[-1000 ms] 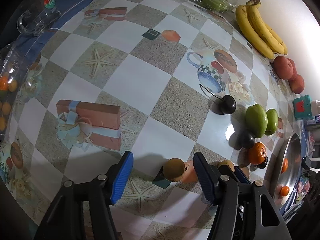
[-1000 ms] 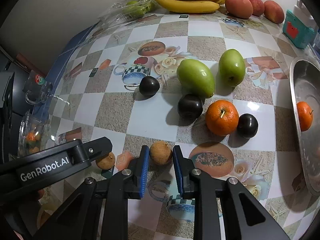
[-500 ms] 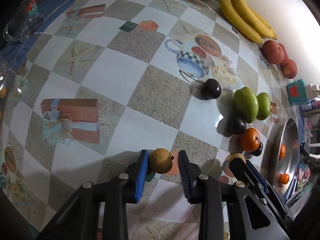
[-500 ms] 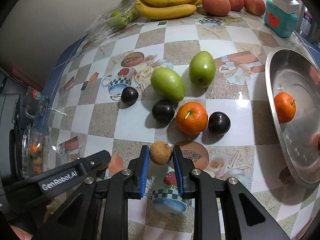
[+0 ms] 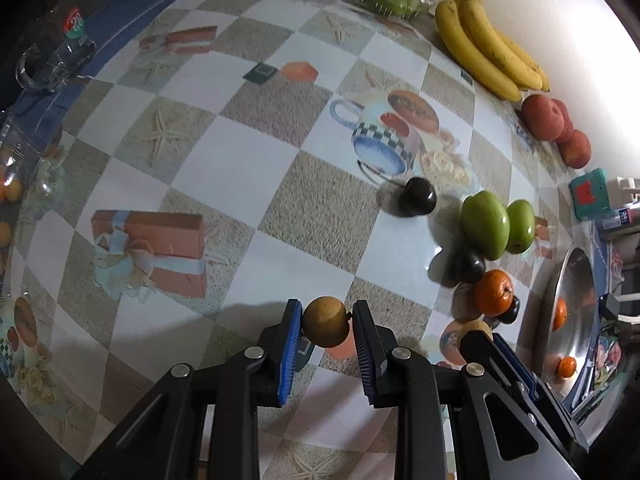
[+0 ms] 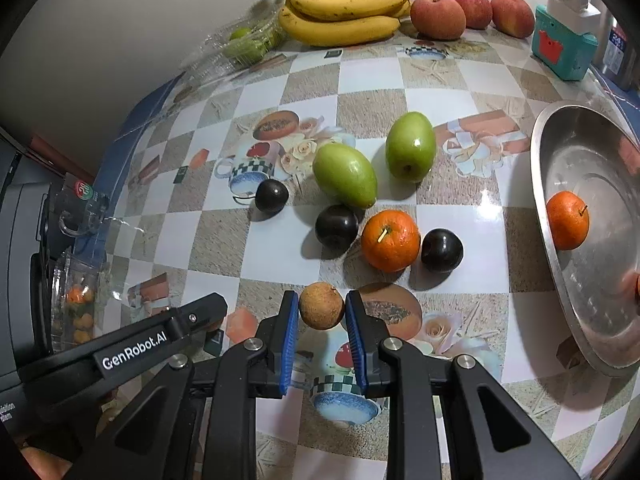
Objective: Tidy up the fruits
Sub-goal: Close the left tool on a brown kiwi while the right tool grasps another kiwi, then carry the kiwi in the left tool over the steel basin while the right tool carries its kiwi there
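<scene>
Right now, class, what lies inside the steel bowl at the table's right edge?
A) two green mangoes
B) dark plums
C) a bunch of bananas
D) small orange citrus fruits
D: the steel bowl holds an orange fruit, and the left wrist view shows two in it; bananas lie by the wall.

Home kitchen table: printed oilcloth (image 6: pixel 404 80), bananas (image 6: pixel 344 12), steel basin (image 6: pixel 592 184).
</scene>
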{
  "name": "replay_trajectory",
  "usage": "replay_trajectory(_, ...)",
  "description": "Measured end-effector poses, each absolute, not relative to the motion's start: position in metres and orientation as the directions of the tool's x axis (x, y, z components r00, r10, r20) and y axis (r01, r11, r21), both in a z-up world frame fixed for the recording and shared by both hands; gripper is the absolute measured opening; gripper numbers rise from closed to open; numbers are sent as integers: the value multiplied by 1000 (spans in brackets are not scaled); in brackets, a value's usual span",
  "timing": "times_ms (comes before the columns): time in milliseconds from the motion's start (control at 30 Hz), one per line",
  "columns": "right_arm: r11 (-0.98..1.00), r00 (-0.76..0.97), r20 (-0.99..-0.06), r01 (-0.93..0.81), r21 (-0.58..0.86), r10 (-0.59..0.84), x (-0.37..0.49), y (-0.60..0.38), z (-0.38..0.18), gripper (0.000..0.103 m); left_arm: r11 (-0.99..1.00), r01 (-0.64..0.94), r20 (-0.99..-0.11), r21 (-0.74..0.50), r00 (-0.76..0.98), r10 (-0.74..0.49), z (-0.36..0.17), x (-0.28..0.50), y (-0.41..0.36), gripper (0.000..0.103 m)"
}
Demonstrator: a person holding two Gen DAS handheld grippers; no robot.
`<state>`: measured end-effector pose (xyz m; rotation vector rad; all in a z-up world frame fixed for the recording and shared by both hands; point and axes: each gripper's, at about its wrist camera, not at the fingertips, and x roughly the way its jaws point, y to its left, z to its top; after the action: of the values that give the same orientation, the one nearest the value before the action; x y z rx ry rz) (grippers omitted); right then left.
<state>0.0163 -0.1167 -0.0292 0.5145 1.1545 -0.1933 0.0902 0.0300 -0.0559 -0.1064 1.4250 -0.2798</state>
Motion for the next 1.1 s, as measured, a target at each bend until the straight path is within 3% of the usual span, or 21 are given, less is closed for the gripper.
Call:
replay_trajectory(500,824,484,-871,458,334,84,-4,-149,2,25,956,150,-937,-251,210,-278,-28,86,30,28)
replay_trajectory(1100,692,516,-856,610,386,22,-49,-225,8,25,910,336,-918,-243,223,-328,-14,51,-33,28)
